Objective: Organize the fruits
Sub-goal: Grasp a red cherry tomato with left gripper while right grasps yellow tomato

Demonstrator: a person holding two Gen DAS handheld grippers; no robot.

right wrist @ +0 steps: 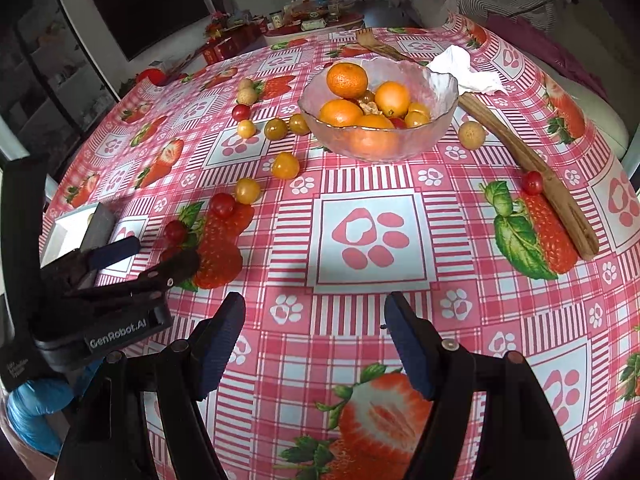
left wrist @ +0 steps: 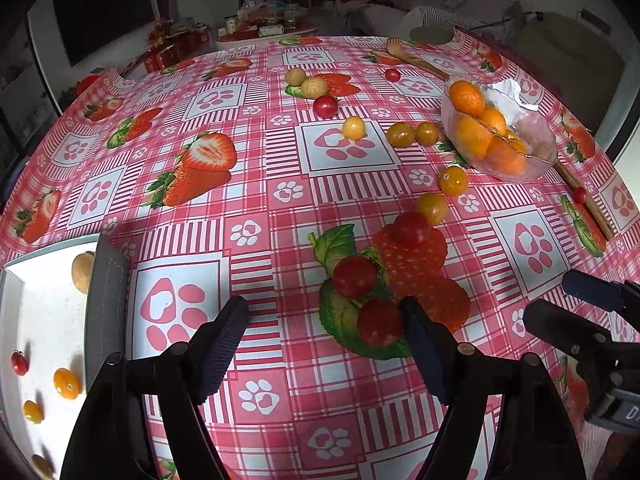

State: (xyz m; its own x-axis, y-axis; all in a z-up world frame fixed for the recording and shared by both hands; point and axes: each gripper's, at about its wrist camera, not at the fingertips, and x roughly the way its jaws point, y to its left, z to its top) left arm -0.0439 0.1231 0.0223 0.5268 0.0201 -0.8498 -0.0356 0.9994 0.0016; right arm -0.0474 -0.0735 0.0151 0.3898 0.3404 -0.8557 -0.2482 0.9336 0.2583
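My left gripper [left wrist: 324,320] is open low over the table, its right finger beside a red cherry tomato [left wrist: 378,322]. Two more red tomatoes [left wrist: 355,278] [left wrist: 412,227] lie just beyond. Yellow cherry tomatoes [left wrist: 432,208] [left wrist: 453,180] trail toward a glass bowl [left wrist: 538,160] of oranges [left wrist: 466,97]. A white tray [left wrist: 44,320] at the left holds small fruits. My right gripper [right wrist: 314,320] is open and empty over bare tablecloth. It sees the left gripper [right wrist: 148,258] at its left and the bowl [right wrist: 440,92] ahead.
A wooden back-scratcher [right wrist: 528,160] lies right of the bowl with a red tomato [right wrist: 532,182] against it. A longan [right wrist: 472,135] and a crumpled tissue [right wrist: 468,72] sit near the bowl. Two longans [left wrist: 312,87] and a red tomato [left wrist: 325,106] lie farther back.
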